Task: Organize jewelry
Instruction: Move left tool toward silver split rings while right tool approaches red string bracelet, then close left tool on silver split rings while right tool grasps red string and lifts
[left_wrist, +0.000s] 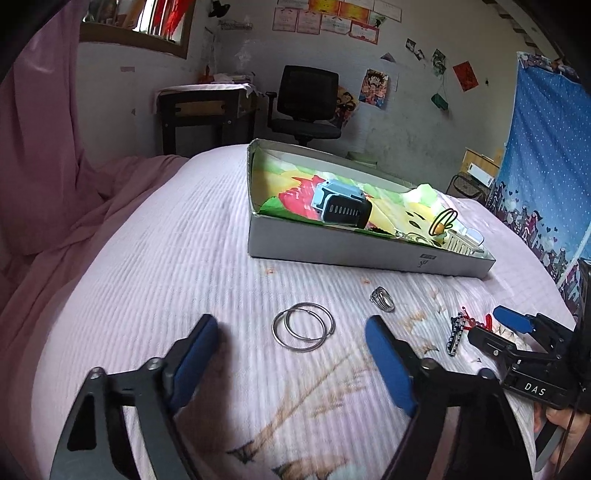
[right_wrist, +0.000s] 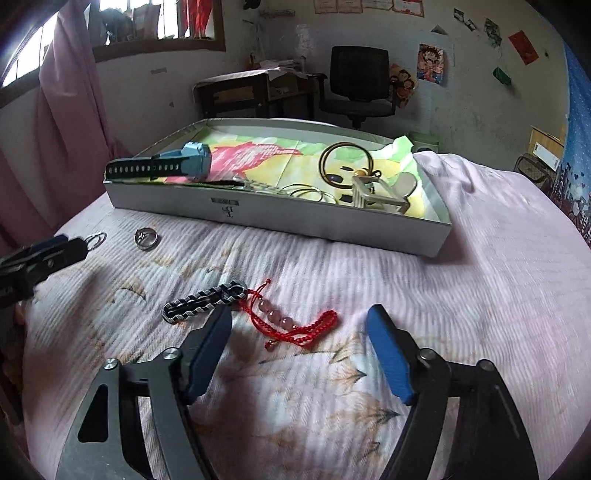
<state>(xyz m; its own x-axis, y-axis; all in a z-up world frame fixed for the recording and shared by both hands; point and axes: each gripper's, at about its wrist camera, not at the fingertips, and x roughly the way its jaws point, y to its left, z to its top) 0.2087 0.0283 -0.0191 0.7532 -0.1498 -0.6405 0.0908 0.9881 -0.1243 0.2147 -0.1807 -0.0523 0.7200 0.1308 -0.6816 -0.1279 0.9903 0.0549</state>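
Two silver hoop rings (left_wrist: 274, 329) lie overlapped on the pink bedspread between the blue pads of my left gripper (left_wrist: 291, 324), which is open and touches neither. Right of them sits a chunky silver ring (left_wrist: 383, 299), also seen as the silver ring (right_wrist: 146, 238) in the right wrist view. My right gripper (right_wrist: 300, 313) is open and straddles a red cord bracelet (right_wrist: 284, 322) with pink beads. A black-and-white braided bracelet (right_wrist: 205, 301) lies against its left finger (right_wrist: 210, 343). Behind both stands the grey box (left_wrist: 351, 255), holding a blue watch (left_wrist: 341, 205).
The box (right_wrist: 295, 218) is lined with bright paper and also holds a dark hoop (right_wrist: 345, 162), thin chains and a small clear stand (right_wrist: 380, 199). A pink curtain (left_wrist: 40, 147) hangs on the left. A desk and an office chair (left_wrist: 306, 99) stand beyond the bed.
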